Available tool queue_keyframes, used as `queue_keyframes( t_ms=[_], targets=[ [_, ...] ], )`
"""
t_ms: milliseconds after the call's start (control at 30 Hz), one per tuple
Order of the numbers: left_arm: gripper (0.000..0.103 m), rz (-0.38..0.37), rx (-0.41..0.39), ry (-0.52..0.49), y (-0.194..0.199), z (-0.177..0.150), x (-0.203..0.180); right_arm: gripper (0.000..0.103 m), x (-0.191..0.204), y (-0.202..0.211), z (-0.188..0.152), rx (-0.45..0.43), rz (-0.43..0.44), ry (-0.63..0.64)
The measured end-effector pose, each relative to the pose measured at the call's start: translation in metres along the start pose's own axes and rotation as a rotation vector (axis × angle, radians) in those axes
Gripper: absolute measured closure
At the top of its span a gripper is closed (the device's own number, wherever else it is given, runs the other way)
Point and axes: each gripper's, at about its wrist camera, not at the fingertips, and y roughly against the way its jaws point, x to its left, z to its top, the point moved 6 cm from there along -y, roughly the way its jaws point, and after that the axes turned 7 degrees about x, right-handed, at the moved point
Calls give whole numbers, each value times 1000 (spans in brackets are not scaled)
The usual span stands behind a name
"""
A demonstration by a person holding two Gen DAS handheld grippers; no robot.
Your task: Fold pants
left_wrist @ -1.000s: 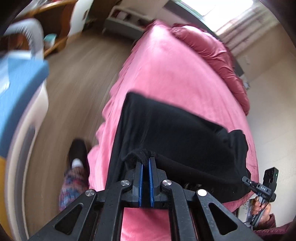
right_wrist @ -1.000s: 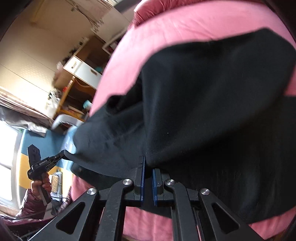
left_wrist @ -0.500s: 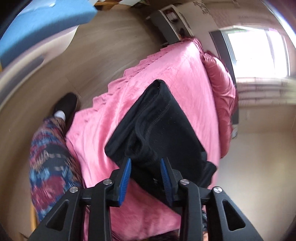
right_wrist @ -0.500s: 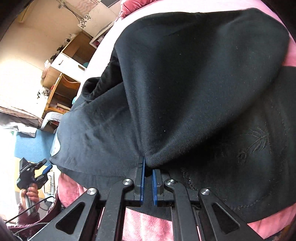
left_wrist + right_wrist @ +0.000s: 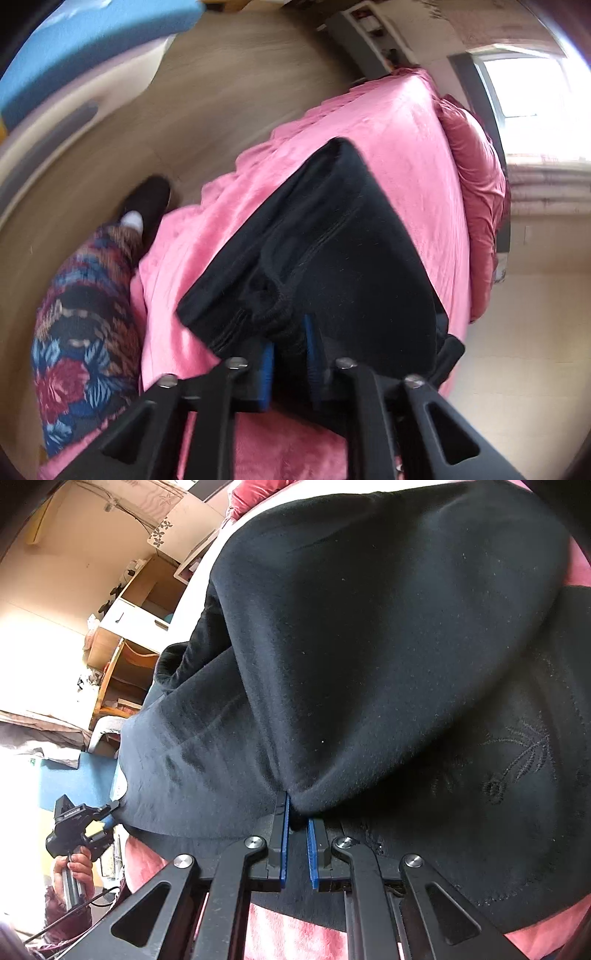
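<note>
Black pants lie partly folded on a pink bed cover. My left gripper is closing, and its blue pads press on a bunched ribbed edge of the pants at the near left corner. In the right wrist view the pants fill most of the picture, with an embroidered flower at the right. My right gripper is shut on a pinched fold of the black cloth, held just above the layer underneath. The left gripper also shows there at the pants' far left corner, with a hand on its handle.
A person's leg in patterned trousers and a black shoe stand on the wood floor left of the bed. A dark red duvet lies along the bed's far side. Wooden shelves and a blue mat are beyond.
The left gripper let go of the pants, rolled and dropped, then closed again on the ribbed edge. The right gripper sank toward the bed with its fold still held.
</note>
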Motion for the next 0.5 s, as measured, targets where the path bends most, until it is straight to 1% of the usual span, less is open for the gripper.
queue_keyframes(
  t_ms=[33,67,133,167,233,300,400,433,500],
  targets=[
    [94,-3,-16,-22,4,1,-6,95,0,1,0,-5,0,6],
    [94,-24,-47,-63,12,2,-16,95,1,4,0,-13,6,11],
    [95,-93,-110,-144,31,3,-35,96,6,14,-1,-32,32,24],
    [95,-111,-126,-176,38,1,-40,96,10,19,-2,-40,41,35],
    [95,-104,-134,-224,47,-2,-42,96,17,34,-7,-63,54,73],
    [95,-45,-108,-238,41,-6,-30,96,17,40,-14,-61,63,85],
    [95,83,-30,-205,15,-9,2,96,14,32,-26,-23,47,89],
    [95,105,-12,-189,9,-10,10,96,12,27,-30,-5,35,89],
    [95,135,-2,-180,3,-13,19,96,8,19,-36,18,28,79]
  ],
)
